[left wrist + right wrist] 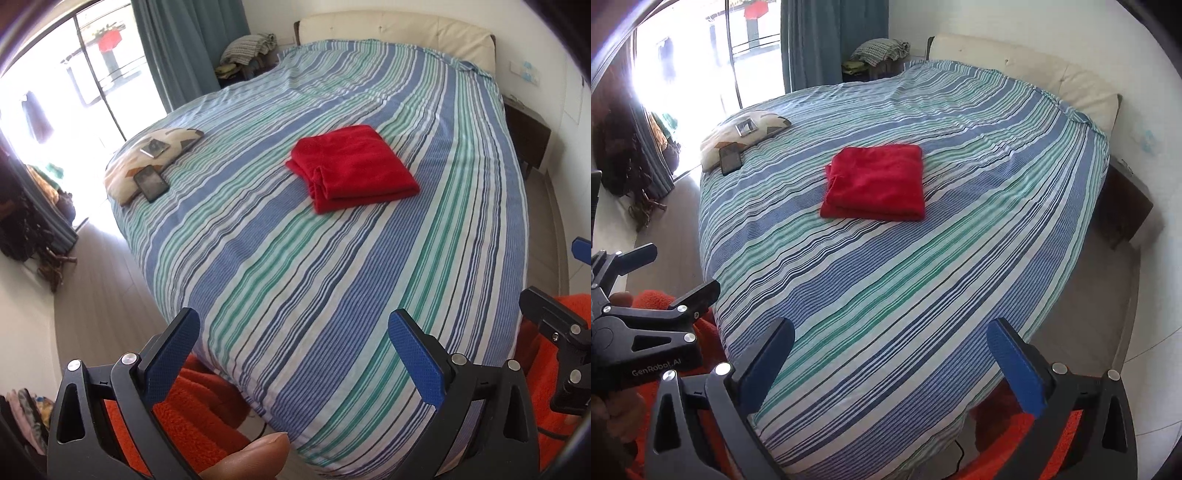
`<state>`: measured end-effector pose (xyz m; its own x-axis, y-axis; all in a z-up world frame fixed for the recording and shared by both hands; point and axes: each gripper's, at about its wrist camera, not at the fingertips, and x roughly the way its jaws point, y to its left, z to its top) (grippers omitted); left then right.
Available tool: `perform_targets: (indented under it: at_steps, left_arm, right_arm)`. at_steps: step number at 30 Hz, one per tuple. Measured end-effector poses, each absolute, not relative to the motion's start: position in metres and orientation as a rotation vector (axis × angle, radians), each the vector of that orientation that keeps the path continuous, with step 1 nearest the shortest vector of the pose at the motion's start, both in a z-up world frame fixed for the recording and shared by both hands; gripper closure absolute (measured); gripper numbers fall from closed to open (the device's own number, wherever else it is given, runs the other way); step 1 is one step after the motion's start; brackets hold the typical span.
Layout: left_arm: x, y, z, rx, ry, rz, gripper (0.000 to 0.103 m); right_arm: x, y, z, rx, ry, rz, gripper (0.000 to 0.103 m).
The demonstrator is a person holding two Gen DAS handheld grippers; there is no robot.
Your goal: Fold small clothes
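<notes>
Clearly, I had plenty of open room: both of my grippers hung over the near edge of the bed (332, 295), well apart from the folded red garment (351, 168) lying out in the middle of the striped sheet. My left gripper (291, 354) stood with its blue pads spread wide and nothing between them, and my right gripper (890, 363) was just as wide apart and empty. Wide stretches of bare sheet lay around the garment on every side. Off by the bed's left edge a patterned pillow (122, 173) carried a dark phone (151, 182). The sheet was ribbed cotton in blue, green and white bands; the garment looked soft, squared off, with thick rolled folds at its near-left corner. Fuzzy orange fabric (1052, 439) showed below my grippers.
</notes>
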<state>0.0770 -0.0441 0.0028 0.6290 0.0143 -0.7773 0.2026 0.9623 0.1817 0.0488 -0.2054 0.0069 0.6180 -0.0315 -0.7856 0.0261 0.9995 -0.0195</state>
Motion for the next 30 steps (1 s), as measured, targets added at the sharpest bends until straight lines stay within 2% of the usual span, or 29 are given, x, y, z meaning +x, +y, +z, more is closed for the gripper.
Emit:
perform_targets:
  at_steps: [12, 18, 24, 30]
  left_arm:
    - [0.086, -0.025, 0.016, 0.223, 0.831, -0.055, 0.0]
    - [0.092, -0.025, 0.024, 0.302, 0.779, -0.04, 0.0]
    - [0.09, -0.034, 0.031, 0.218, 0.857, -0.133, 0.0]
    - [0.082, -0.054, 0.032, 0.27, 0.884, -0.113, 0.0]
  right_arm:
    - [0.051, -0.211, 0.019, -0.046, 0.905, -0.093, 0.0]
    - [0.053, -0.214, 0.026, -0.073, 0.887, -0.13, 0.0]
    - [0.054, -0.219, 0.029, -0.077, 0.89, -0.155, 0.0]
    - [0.054, -0.223, 0.03, -0.031, 0.912, -0.127, 0.0]
